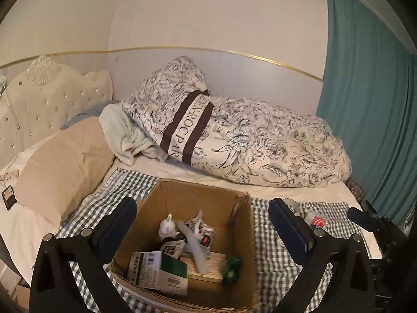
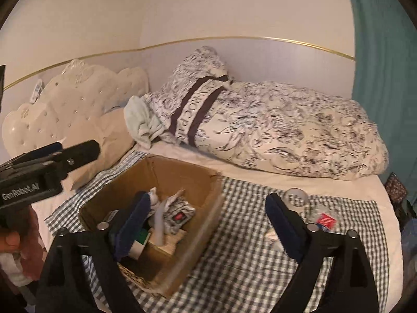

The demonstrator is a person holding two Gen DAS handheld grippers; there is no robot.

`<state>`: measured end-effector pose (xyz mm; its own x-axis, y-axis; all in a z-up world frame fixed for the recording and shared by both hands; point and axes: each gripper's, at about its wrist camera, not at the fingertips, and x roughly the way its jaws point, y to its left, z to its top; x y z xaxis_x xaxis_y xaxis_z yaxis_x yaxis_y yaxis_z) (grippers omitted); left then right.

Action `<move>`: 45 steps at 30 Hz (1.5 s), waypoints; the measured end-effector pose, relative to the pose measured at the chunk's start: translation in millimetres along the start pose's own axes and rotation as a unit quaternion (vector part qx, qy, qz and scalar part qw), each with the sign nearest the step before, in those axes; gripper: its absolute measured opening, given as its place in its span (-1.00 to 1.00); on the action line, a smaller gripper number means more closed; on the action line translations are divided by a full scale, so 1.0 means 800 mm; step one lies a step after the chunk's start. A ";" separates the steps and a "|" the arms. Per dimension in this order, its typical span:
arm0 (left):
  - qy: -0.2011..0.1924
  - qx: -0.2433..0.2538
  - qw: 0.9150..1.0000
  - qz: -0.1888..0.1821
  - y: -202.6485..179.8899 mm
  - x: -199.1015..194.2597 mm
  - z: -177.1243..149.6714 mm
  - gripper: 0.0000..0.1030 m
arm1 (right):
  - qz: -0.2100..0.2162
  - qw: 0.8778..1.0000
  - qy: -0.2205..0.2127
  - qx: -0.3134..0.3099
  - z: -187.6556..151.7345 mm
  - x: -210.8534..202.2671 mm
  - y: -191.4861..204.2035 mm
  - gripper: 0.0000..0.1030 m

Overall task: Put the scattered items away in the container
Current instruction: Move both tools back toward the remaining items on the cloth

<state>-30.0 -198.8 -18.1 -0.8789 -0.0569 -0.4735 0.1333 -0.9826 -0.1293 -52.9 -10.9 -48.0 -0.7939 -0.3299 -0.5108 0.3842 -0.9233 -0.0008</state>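
Note:
An open cardboard box (image 1: 242, 224) stands on a checked cloth (image 1: 271, 237) on the bed. Inside lie a white figurine (image 1: 166, 228), a pale tube (image 1: 192, 247), a green-and-white carton (image 1: 161, 271), a wooden block (image 1: 211, 270) and a green toy (image 1: 233, 264). My left gripper (image 1: 203, 206) hangs open above the box with nothing between its fingers. My right gripper (image 2: 208, 199) is open and empty over the box's right wall (image 2: 208, 224). On the cloth to the right lie a clear tape roll (image 2: 295, 197), a plastic packet with a red label (image 2: 324, 220) and a small white scrap (image 2: 272, 234).
A beige pillow (image 1: 65, 161) lies left of the box. A floral duvet (image 1: 260, 143) is bunched along the wall behind it. A tufted white headboard (image 1: 47, 96) stands at the far left, and a teal curtain (image 1: 370, 104) hangs on the right. A hand (image 2: 9, 240) holds the left gripper.

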 end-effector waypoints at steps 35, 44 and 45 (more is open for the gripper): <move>0.011 0.070 0.995 -0.069 -0.172 0.021 -0.024 1.00 | -0.141 0.988 -0.002 0.068 -0.042 -0.081 -0.192 1.00; 0.045 0.098 0.992 -0.067 -0.205 0.069 -0.048 1.00 | -0.153 0.984 0.039 0.081 -0.070 -0.046 -0.226 1.00; 0.048 0.098 0.992 -0.067 -0.207 0.074 -0.051 1.00 | -0.153 0.984 0.043 0.082 -0.073 -0.042 -0.229 1.00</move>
<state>-85.2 -32.6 -60.4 -0.8342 0.0851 -0.5449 -0.0828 -0.9962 -0.0288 -69.1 180.4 -80.9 -0.8157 -0.0199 -0.5781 0.0467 -0.9984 -0.0316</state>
